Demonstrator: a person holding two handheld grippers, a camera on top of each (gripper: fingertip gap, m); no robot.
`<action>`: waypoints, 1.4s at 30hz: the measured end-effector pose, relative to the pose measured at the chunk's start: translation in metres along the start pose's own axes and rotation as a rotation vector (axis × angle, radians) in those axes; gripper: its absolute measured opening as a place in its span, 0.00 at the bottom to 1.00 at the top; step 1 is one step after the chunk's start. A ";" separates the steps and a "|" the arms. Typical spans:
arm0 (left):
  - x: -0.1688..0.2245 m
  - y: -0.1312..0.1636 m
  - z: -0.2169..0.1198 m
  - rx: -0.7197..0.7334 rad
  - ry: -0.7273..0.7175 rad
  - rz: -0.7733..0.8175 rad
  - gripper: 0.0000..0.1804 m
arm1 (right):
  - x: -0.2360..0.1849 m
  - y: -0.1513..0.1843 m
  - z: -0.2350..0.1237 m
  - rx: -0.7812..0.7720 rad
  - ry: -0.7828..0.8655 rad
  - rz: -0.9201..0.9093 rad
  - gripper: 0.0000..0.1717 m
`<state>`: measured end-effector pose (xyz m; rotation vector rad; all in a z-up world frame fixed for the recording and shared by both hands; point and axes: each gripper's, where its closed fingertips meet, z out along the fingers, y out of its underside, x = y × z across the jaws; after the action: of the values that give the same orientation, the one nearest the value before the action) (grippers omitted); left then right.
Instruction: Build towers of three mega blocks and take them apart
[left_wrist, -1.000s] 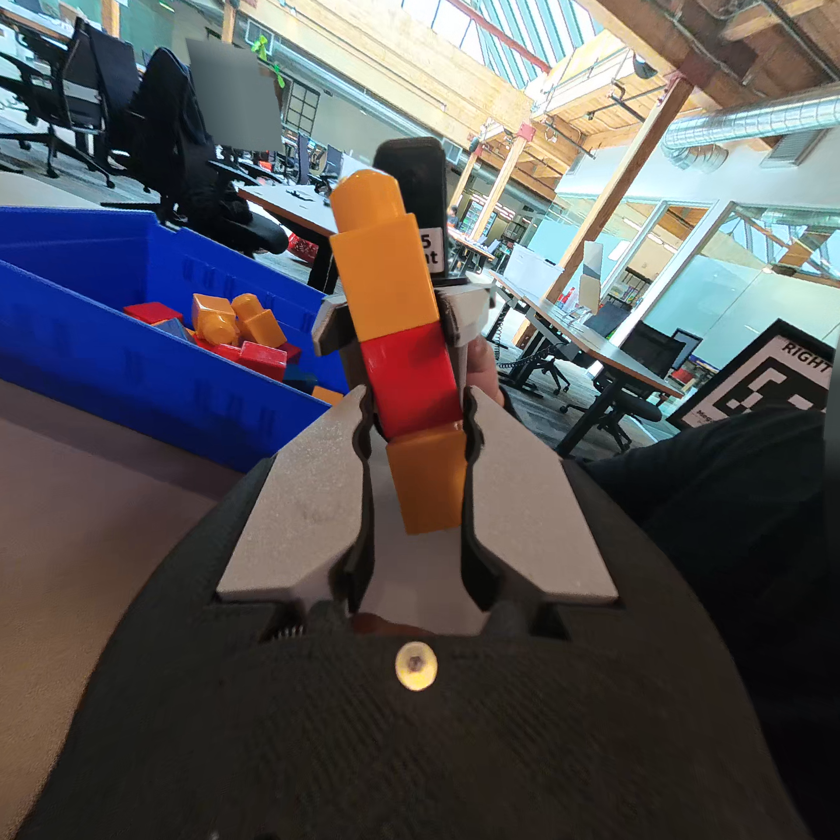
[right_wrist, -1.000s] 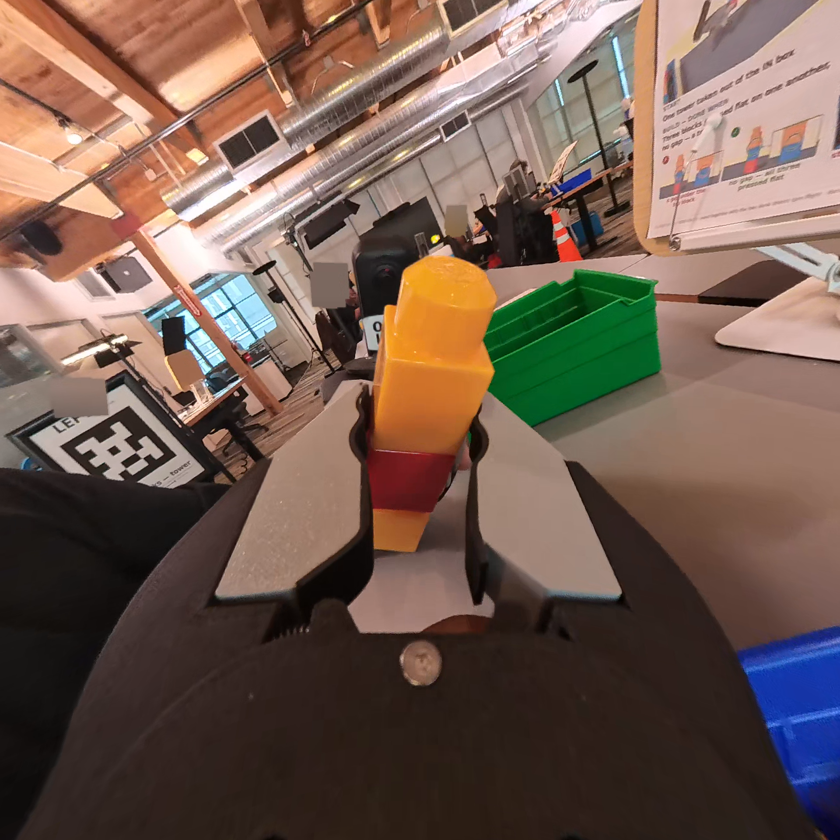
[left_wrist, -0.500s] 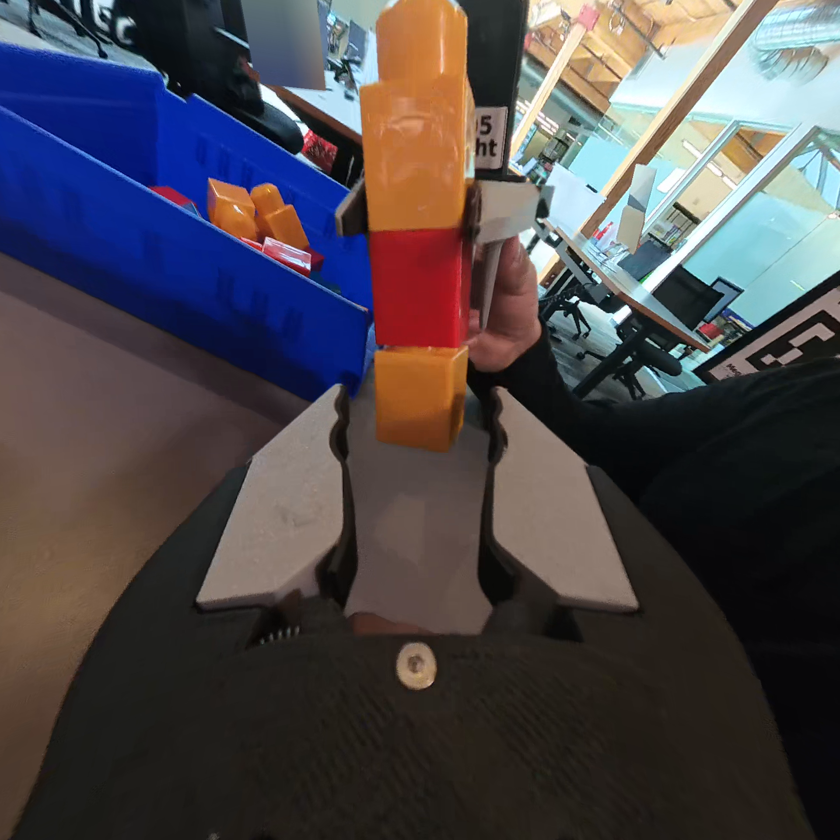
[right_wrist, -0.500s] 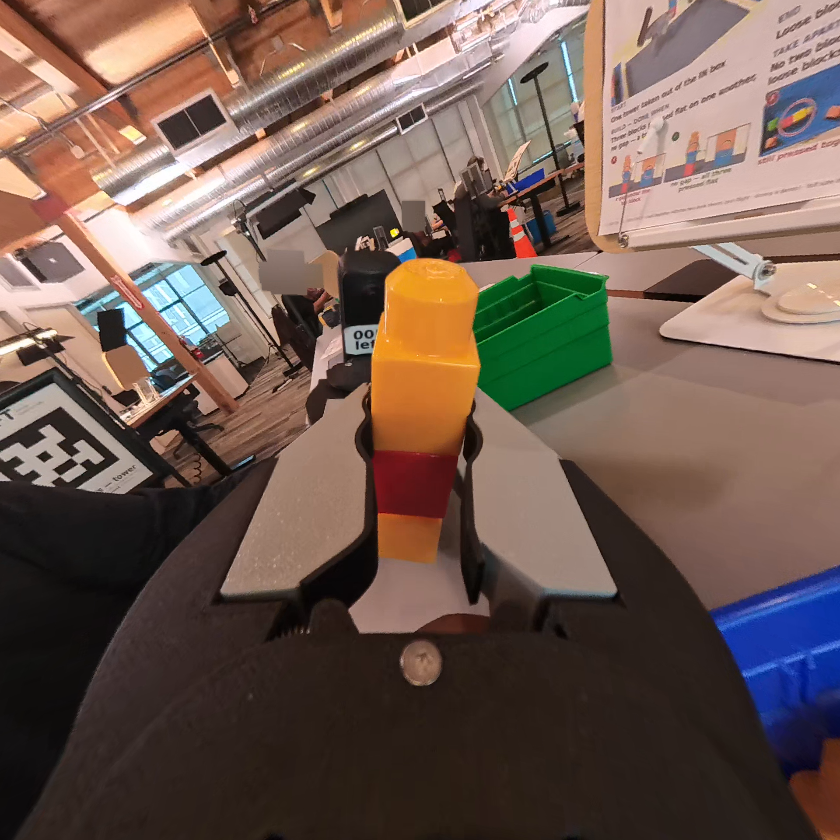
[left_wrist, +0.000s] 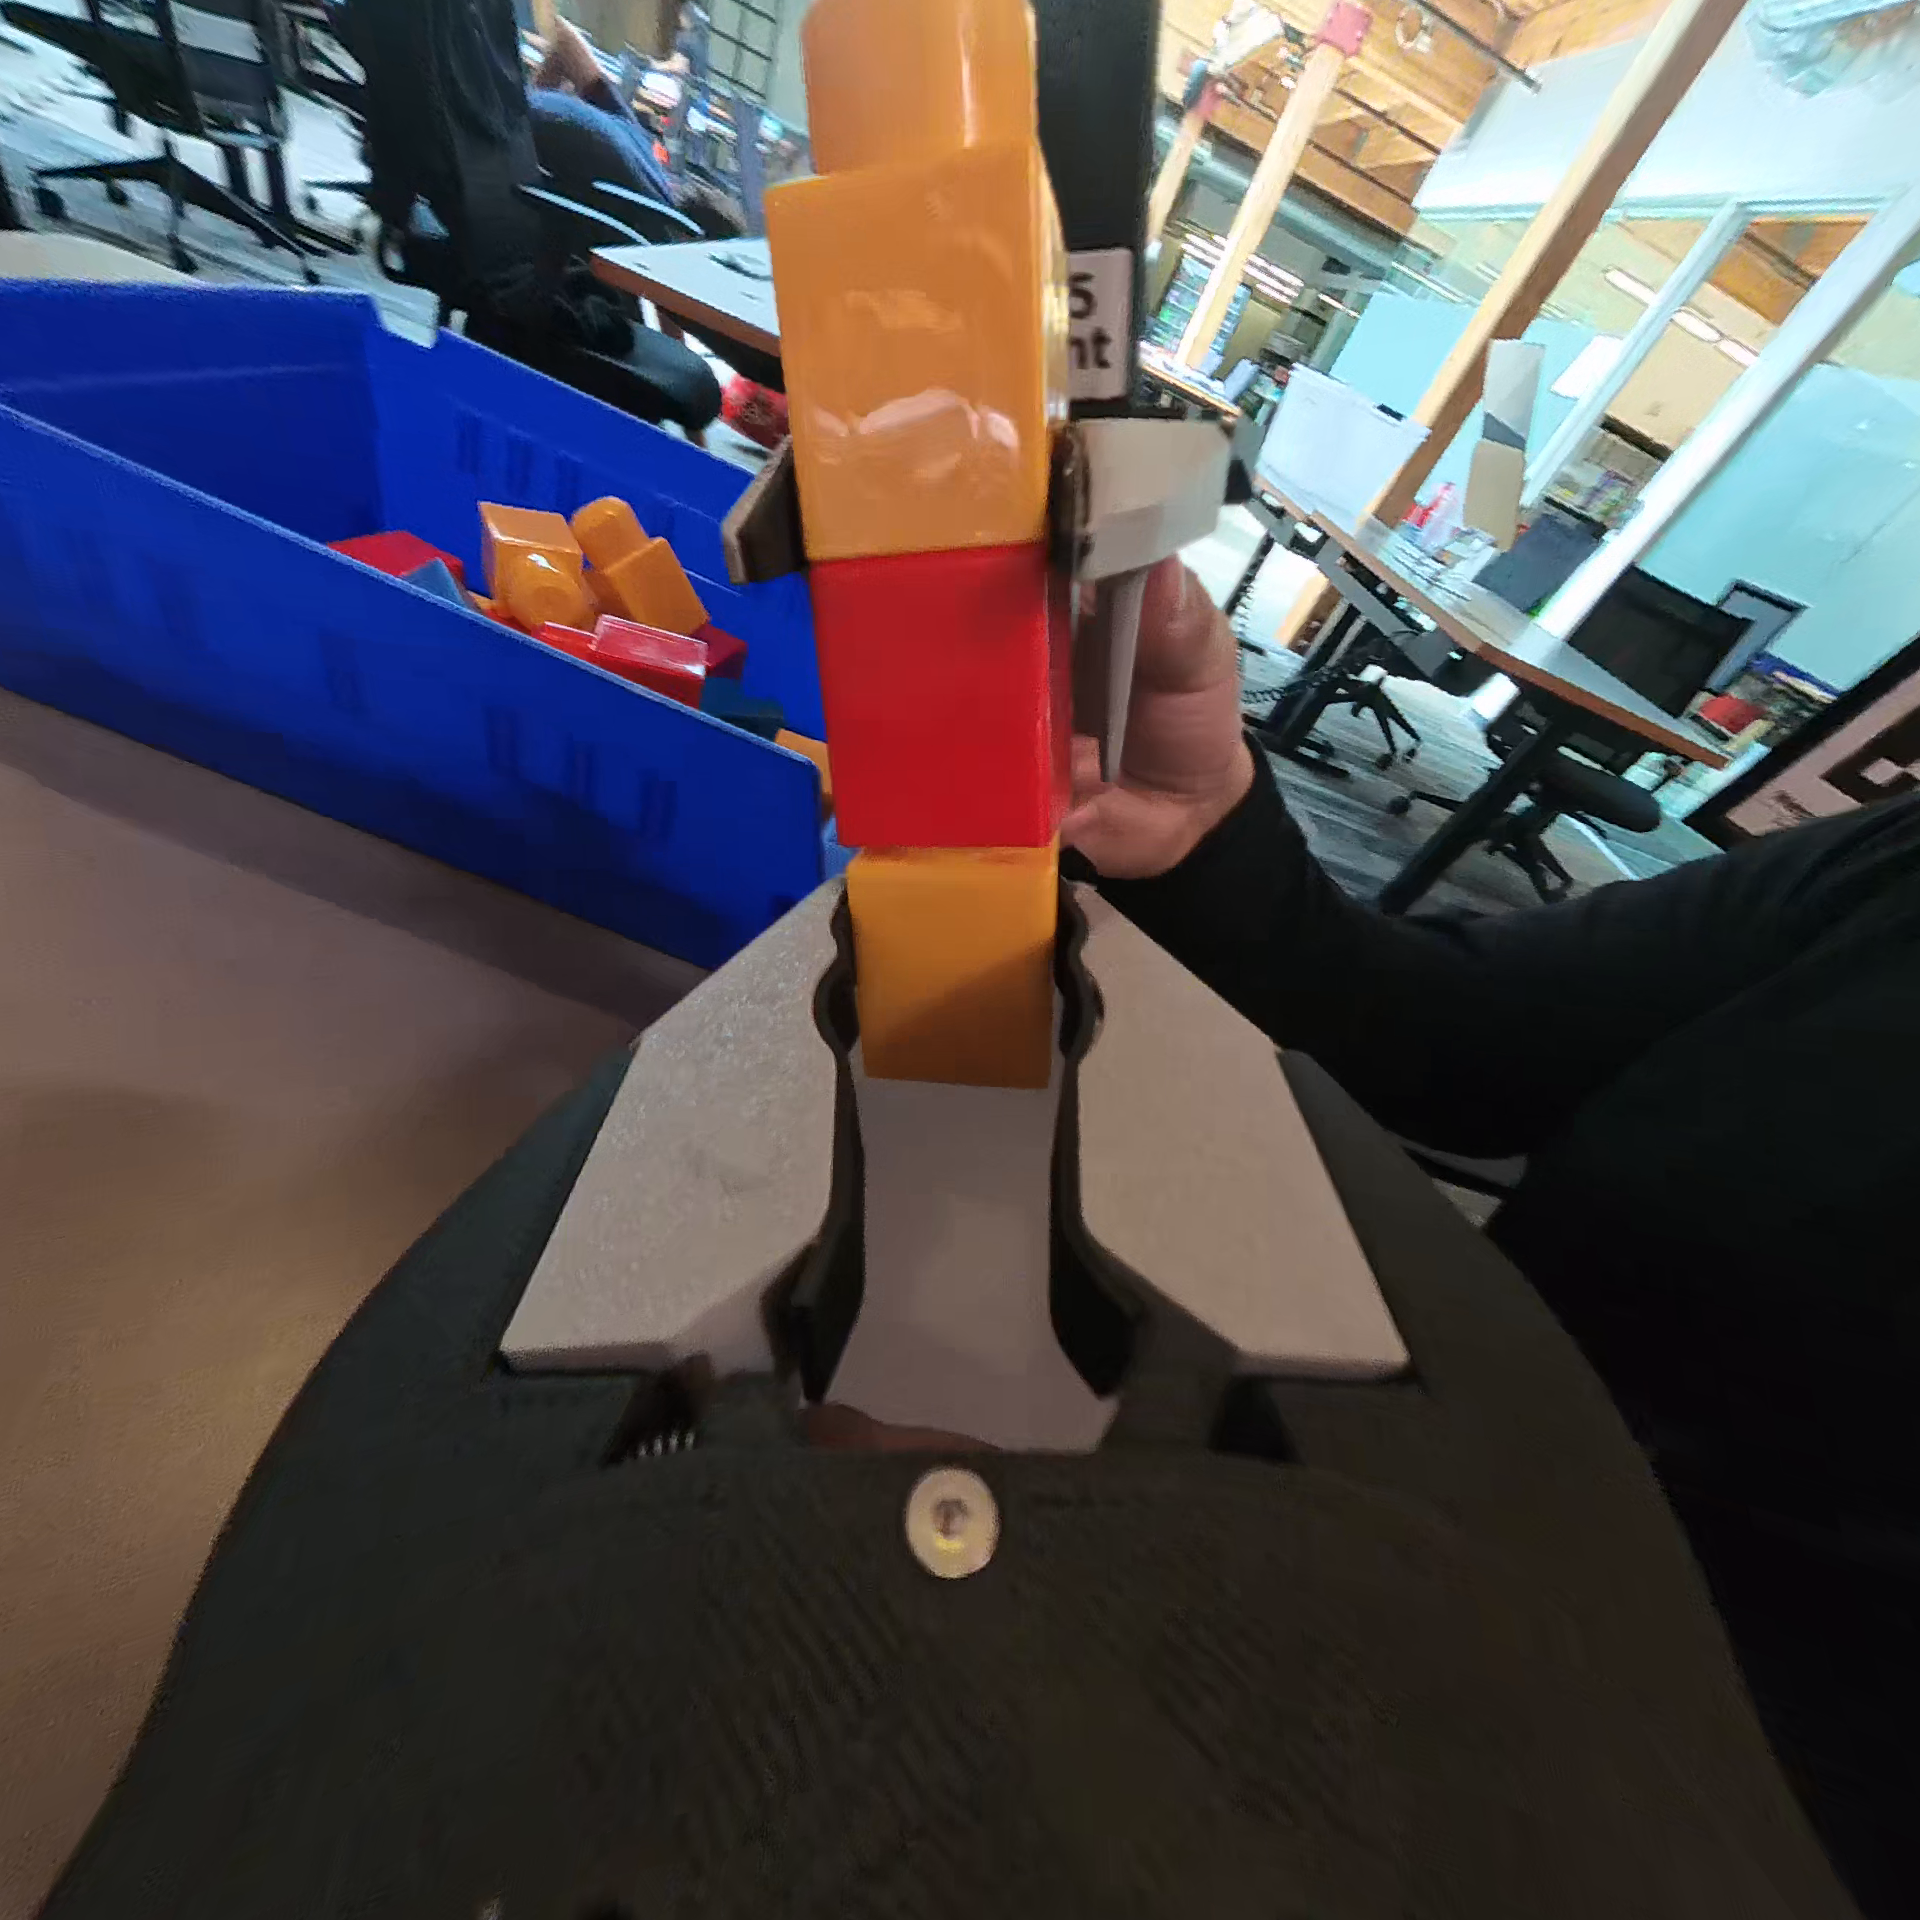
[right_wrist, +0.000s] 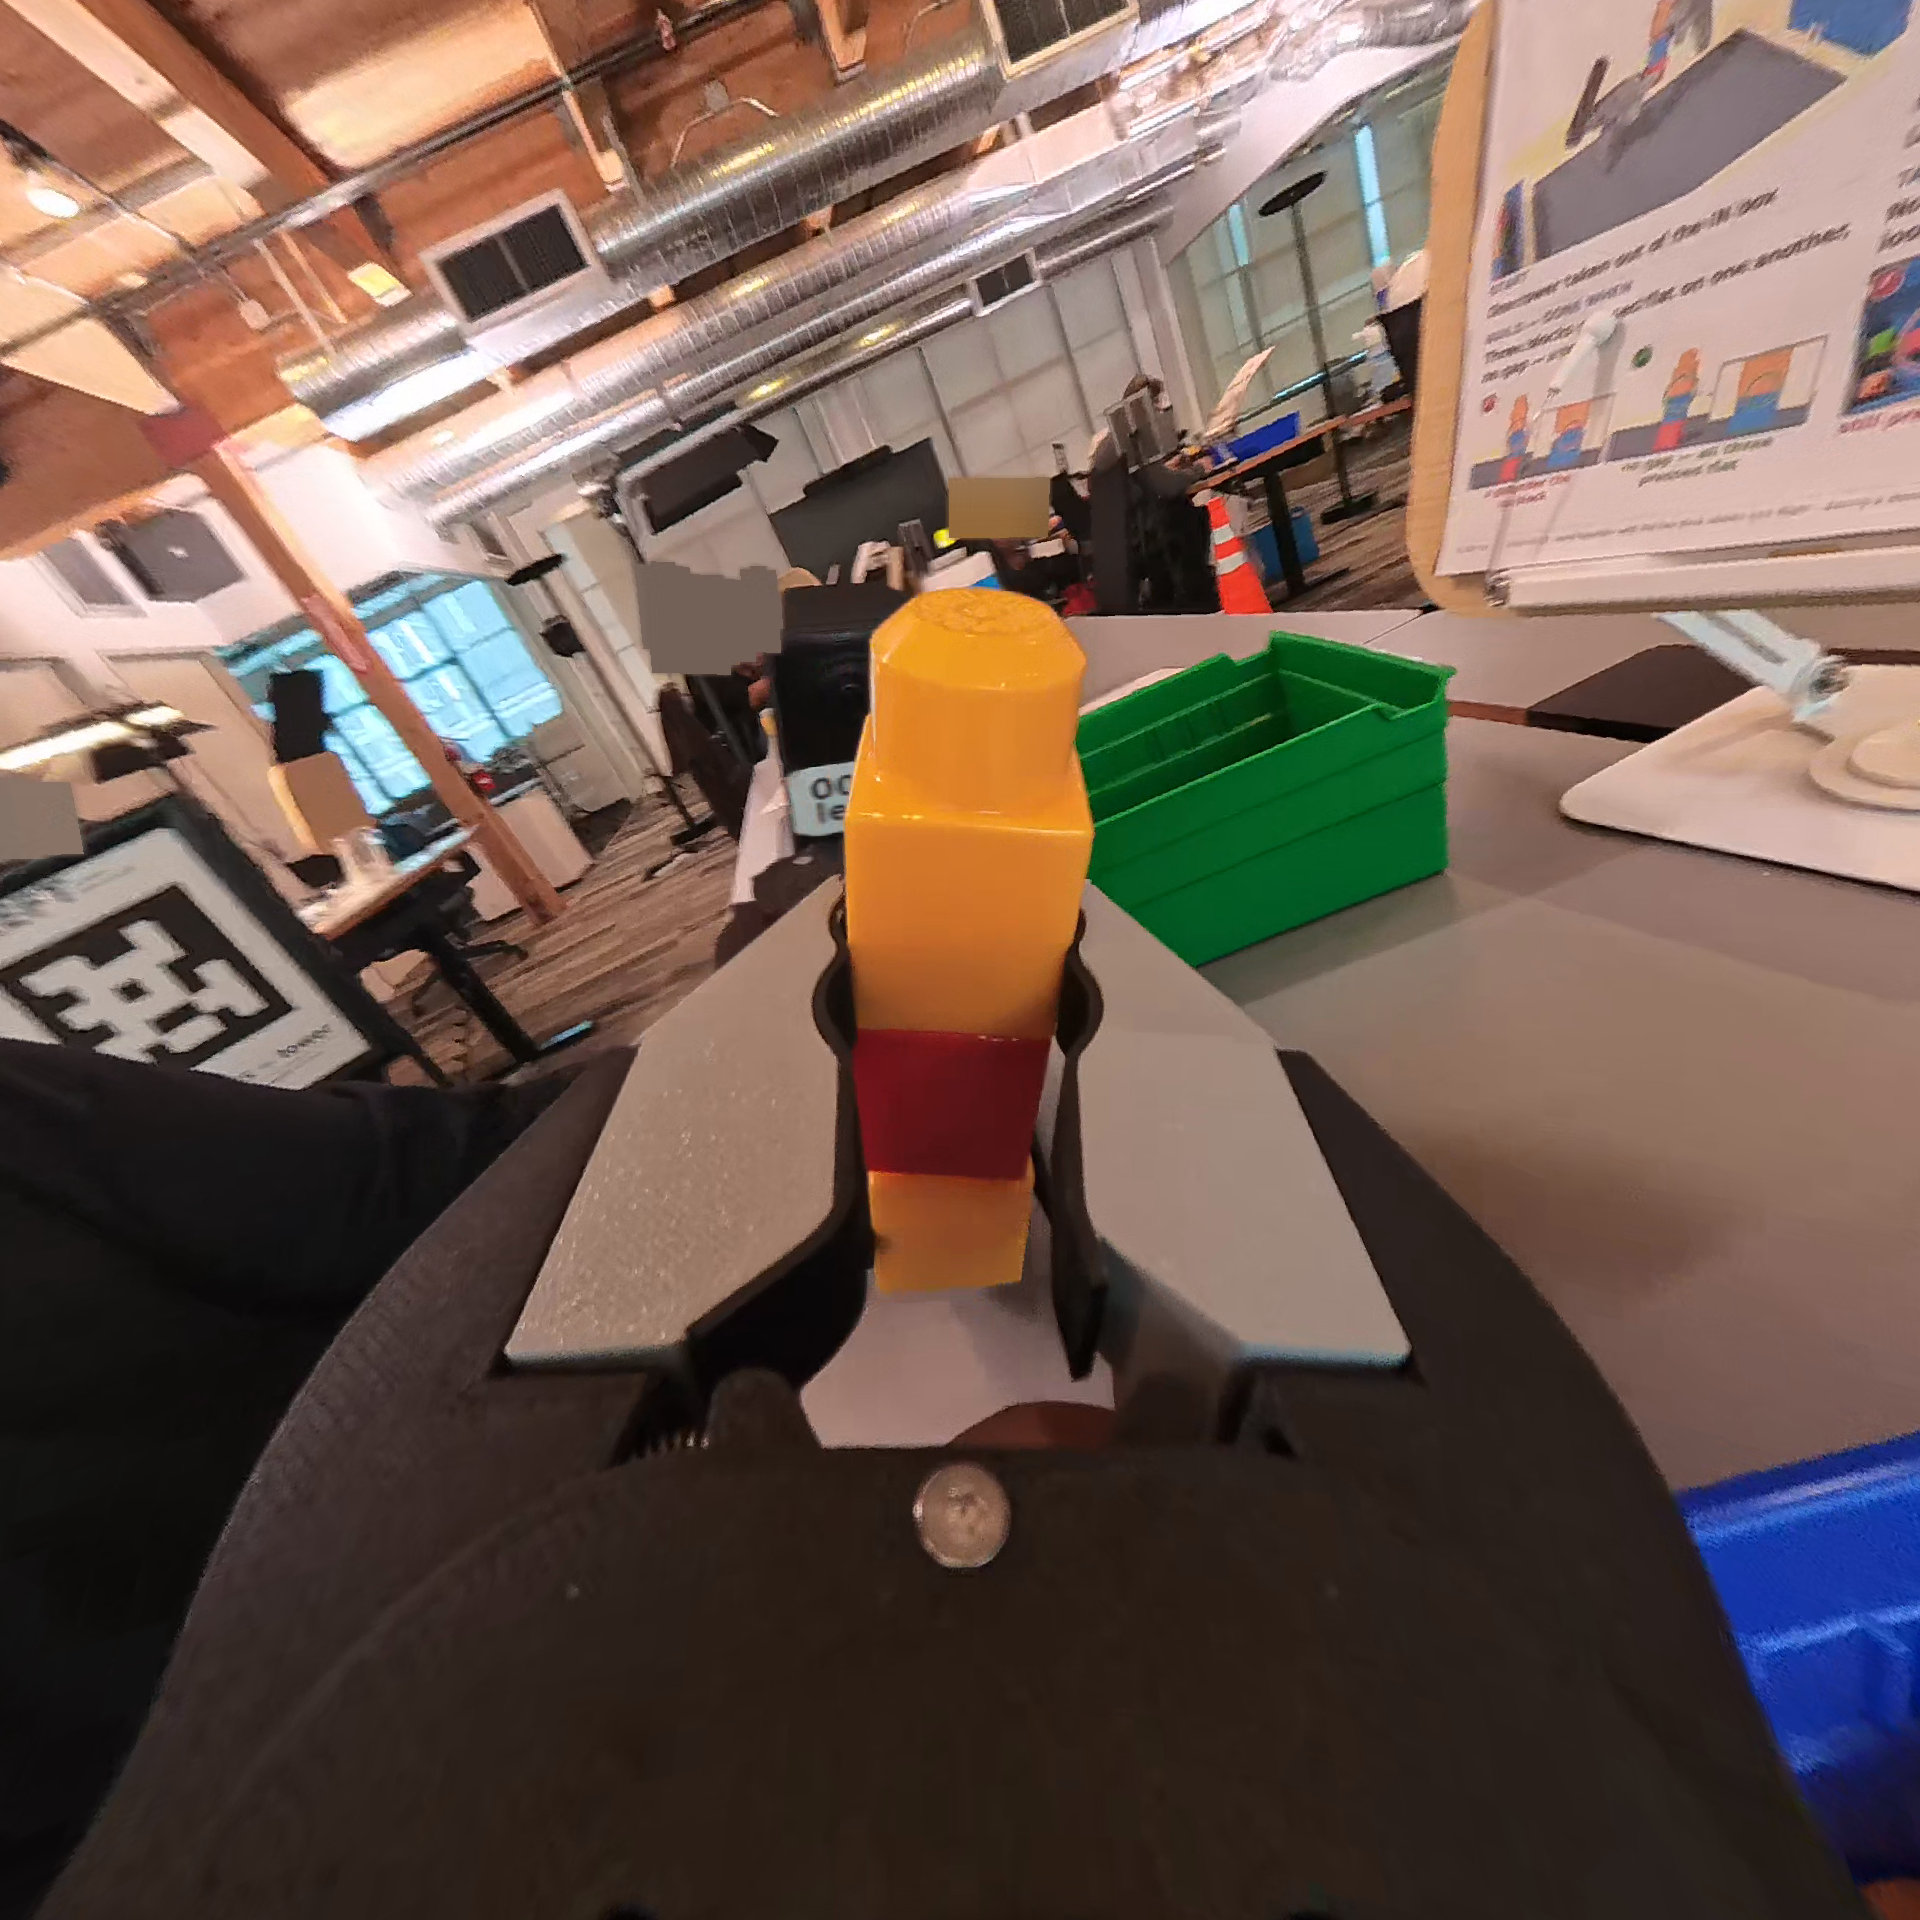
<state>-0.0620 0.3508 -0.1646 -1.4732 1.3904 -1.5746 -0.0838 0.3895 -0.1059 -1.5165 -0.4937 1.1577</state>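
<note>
Bright daylight came through the windows (right_wrist: 447, 665); glare sat on the orange block (left_wrist: 914, 416), and wide-angle edges bent and blurred.

Glossy plastic tower (left_wrist: 935, 623); matt grainy grey fingers (left_wrist: 727, 1122); smooth plastic bin (left_wrist: 312, 644).

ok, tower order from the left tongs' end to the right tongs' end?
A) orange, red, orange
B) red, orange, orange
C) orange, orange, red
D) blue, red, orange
A: in the left wrist view the left tongs clamp an orange block, a red block sits mid-tower, and the right tongs grip the far orange block.
</note>
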 end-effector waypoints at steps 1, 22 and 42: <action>-0.001 -0.001 0.001 0.003 -0.019 0.001 0.19 | 0.000 0.001 0.000 -0.007 0.020 -0.033 0.20; 0.020 -0.003 -0.002 0.033 0.128 -0.044 0.19 | -0.023 0.039 0.014 -0.223 -0.124 -0.061 0.20; -0.017 0.012 0.010 -0.065 -0.192 0.107 0.19 | 0.008 0.022 0.005 -0.169 0.084 -0.152 0.20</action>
<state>-0.0512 0.3592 -0.1835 -1.5176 1.3954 -1.2974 -0.0911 0.3917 -0.1289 -1.6348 -0.6516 0.9498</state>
